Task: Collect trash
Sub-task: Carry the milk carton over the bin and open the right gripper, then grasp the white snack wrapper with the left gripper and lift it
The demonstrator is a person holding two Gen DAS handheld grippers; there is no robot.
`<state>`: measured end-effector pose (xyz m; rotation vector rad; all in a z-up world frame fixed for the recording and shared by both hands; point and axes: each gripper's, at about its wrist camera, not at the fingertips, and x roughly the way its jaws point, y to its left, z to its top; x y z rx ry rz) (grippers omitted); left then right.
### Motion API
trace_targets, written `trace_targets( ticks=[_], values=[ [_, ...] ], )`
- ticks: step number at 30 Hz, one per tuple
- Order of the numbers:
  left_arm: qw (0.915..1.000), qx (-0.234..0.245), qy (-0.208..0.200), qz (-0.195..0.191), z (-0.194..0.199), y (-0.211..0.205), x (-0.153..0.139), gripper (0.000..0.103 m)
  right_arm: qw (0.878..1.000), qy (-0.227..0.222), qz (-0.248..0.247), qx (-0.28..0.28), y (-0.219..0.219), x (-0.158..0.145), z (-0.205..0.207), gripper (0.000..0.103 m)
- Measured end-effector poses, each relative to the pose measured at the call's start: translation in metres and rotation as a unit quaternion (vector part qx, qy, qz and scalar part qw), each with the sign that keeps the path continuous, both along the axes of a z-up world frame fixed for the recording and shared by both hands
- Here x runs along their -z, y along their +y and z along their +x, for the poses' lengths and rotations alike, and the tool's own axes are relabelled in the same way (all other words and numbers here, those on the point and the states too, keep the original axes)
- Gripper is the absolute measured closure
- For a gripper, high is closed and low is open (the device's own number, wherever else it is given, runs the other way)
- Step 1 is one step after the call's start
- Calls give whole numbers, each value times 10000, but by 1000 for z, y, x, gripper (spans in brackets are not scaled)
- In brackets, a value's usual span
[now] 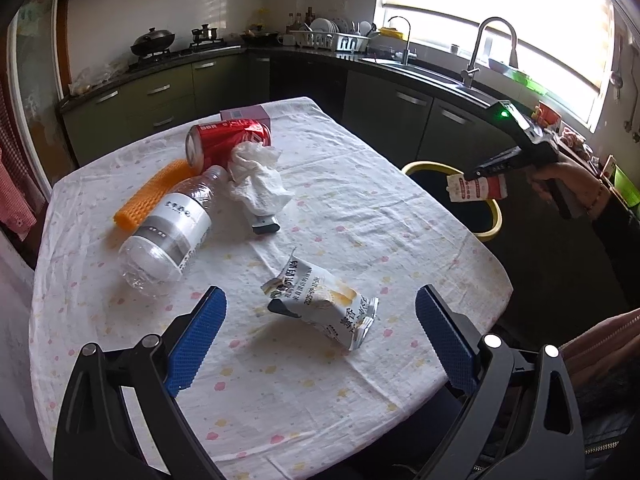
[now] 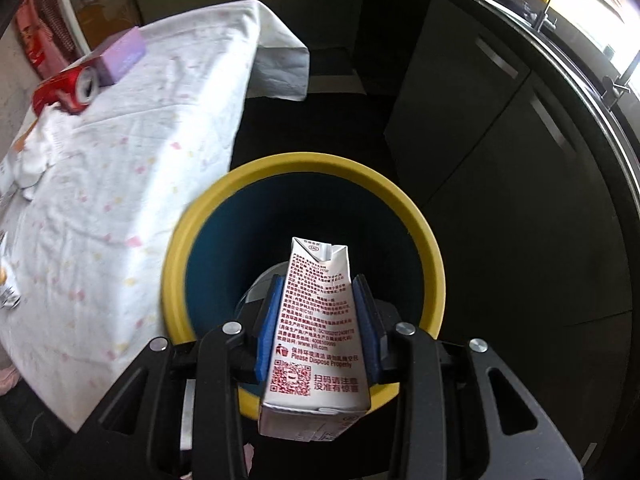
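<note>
The right gripper [image 2: 320, 320] pinches a light, crushable milk carton [image 2: 320, 320] by its flat sides over the bin [image 2: 304, 168] below, while the left gripper [image 1: 320, 332] stands spread above the snack wrapper [image 1: 324, 304].

Table [image 1: 400, 216]: bin [image 1: 494, 216] stands just beside its right edge, lower, on the floor.
Far end: box [image 1: 246, 114] behind the lying can [image 1: 228, 140].
Middle: tissue [image 1: 256, 176] touching the can; bottle [image 1: 168, 232] lying left of it; mesh sleeve [image 1: 150, 194] left of the bottle.
Near side: wrapper [image 1: 324, 304], apart from the rest.
Over the bin: carton [image 2: 316, 320].
</note>
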<state>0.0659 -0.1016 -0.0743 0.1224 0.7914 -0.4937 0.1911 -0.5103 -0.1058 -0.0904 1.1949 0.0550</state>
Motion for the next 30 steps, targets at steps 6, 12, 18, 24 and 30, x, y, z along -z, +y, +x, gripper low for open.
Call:
trace_targets(
  ticks=[6, 12, 18, 24, 30],
  values=[
    [9999, 37, 93, 29, 3, -6, 6, 9, 9994, -186, -201, 197, -10, 3, 15, 61],
    [9996, 61, 260, -10, 8, -8, 15, 9, 9988, -379, -41, 292, 1, -10, 0, 60],
    [9976, -17, 668, -159, 18, -10, 31, 9, 9966, -685, 447, -79, 46, -25, -47, 52],
    [9921, -376, 1175, -224, 35, -15, 48, 9, 9936, -769, 711, -434, 82, -27, -78, 51],
    [9857, -681, 1527, -221, 44, -25, 62, 9, 9912, -872, 767, -642, 94, -29, -90, 48]
  ],
)
